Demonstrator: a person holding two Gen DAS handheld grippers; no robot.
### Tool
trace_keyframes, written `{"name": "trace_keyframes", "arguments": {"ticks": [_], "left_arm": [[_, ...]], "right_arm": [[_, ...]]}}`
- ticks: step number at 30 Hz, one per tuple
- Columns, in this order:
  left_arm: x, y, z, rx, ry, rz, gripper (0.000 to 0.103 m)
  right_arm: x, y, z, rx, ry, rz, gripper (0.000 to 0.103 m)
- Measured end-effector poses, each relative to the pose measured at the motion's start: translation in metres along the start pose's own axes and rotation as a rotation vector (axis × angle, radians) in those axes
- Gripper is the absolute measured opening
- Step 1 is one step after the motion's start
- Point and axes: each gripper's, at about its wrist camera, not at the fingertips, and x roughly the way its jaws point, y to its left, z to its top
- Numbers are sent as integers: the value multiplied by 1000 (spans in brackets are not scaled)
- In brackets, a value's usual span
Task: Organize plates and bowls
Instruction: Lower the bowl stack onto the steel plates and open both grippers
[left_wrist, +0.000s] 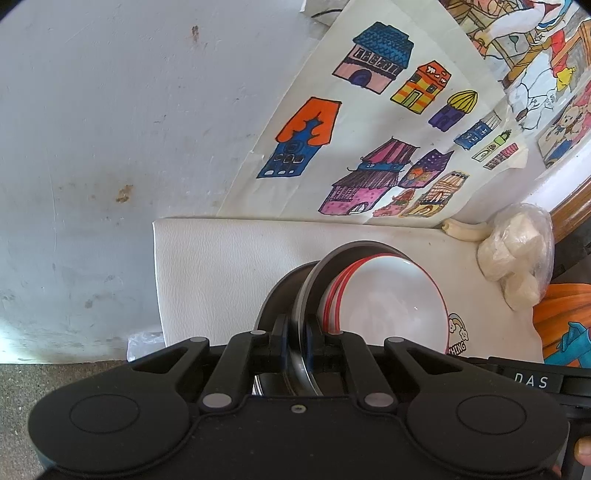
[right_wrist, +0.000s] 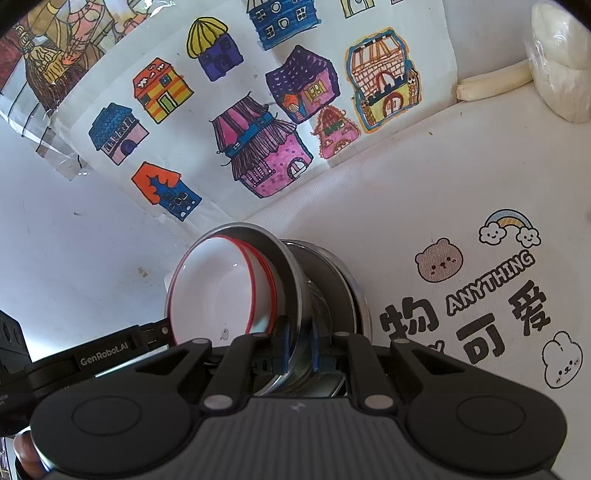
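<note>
Both grippers, left (left_wrist: 297, 341) and right (right_wrist: 300, 345), were clamped on a steel bowl (right_wrist: 291, 280) holding red-rimmed white bowls (right_wrist: 221, 288). It stood above a white printed mat (right_wrist: 461, 177) beside a wall of house drawings (right_wrist: 258, 110).

A lived-in home, a child's felt-pen drawing of houses (left_wrist: 373, 122) taped to a scuffed white wall (left_wrist: 110, 129), a white mat with cartoon animals (right_wrist: 480, 206) lay below.

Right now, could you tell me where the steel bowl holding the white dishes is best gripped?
Grip the steel bowl by its thin rim, one finger inside the wall and one outside, coming from above at the near edge. The rim is the only narrow, exposed part; the red-edged white dishes fill the inside. The left gripper and right gripper already pinch opposite rim sections this way.
</note>
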Motion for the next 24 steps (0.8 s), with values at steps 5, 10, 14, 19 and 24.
{"name": "trace_keyframes", "arguments": {"ticks": [5, 10, 14, 19, 24], "left_arm": [[2, 0, 0, -2, 7, 5, 8], [5, 1, -1, -5, 15, 10, 8], [6, 1, -1, -2, 16, 14, 8], [8, 0, -1, 2, 13, 19, 8], [8, -2, -1, 6, 11, 20, 8]], "right_arm": [[1, -1, 1, 1, 1, 3, 13], [3, -3, 2, 4, 7, 3, 14], [5, -4, 2, 6, 9, 4, 14], [7, -5, 2, 9, 10, 7, 14], [7, -7, 2, 12, 13, 11, 14]]}}
